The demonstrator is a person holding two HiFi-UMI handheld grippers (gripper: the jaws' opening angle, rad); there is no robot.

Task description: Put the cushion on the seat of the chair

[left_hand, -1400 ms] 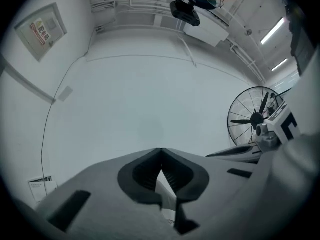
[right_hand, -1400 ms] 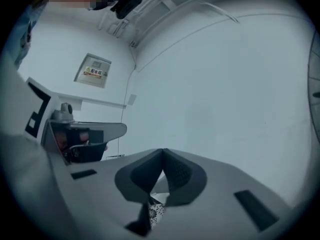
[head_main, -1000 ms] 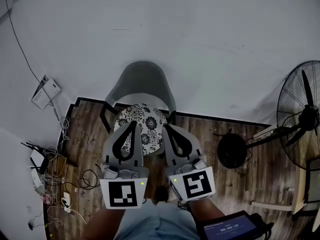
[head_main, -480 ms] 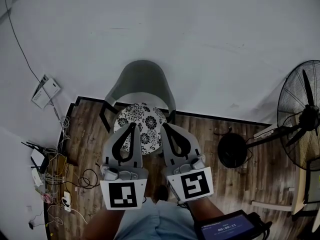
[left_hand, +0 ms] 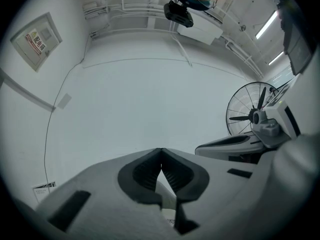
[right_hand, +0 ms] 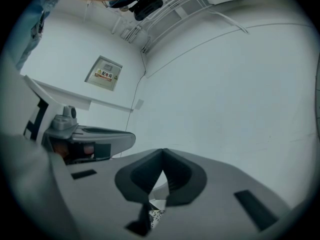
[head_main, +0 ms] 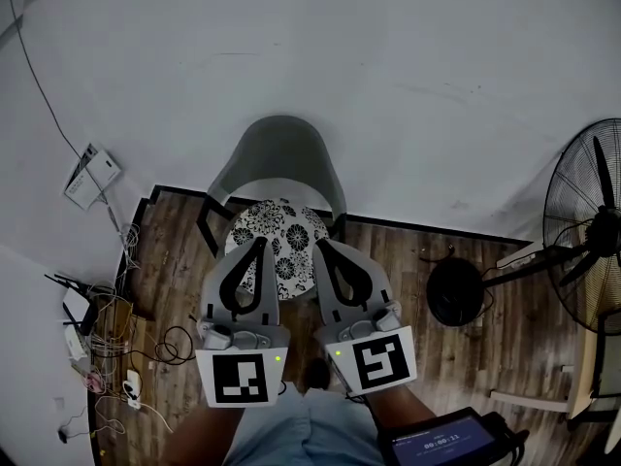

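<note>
A grey chair (head_main: 277, 153) stands against the white wall. A round black-and-white flowered cushion (head_main: 283, 246) lies on its seat. Both grippers are held level above the front of the seat, side by side. My left gripper (head_main: 260, 242) is over the cushion's left part and my right gripper (head_main: 317, 244) over its right edge. In the left gripper view the left gripper (left_hand: 160, 150) has its tips meeting with nothing between them. The right gripper (right_hand: 162, 150) is shut and empty too. A bit of the cushion (right_hand: 156, 215) shows below the right jaws.
A large standing fan (head_main: 590, 226) is at the right, its round black base (head_main: 456, 292) on the wooden floor. Cables and routers (head_main: 97, 338) lie at the left by the wall. A white box (head_main: 89, 178) hangs on the wall. A tablet (head_main: 446, 445) shows at the bottom.
</note>
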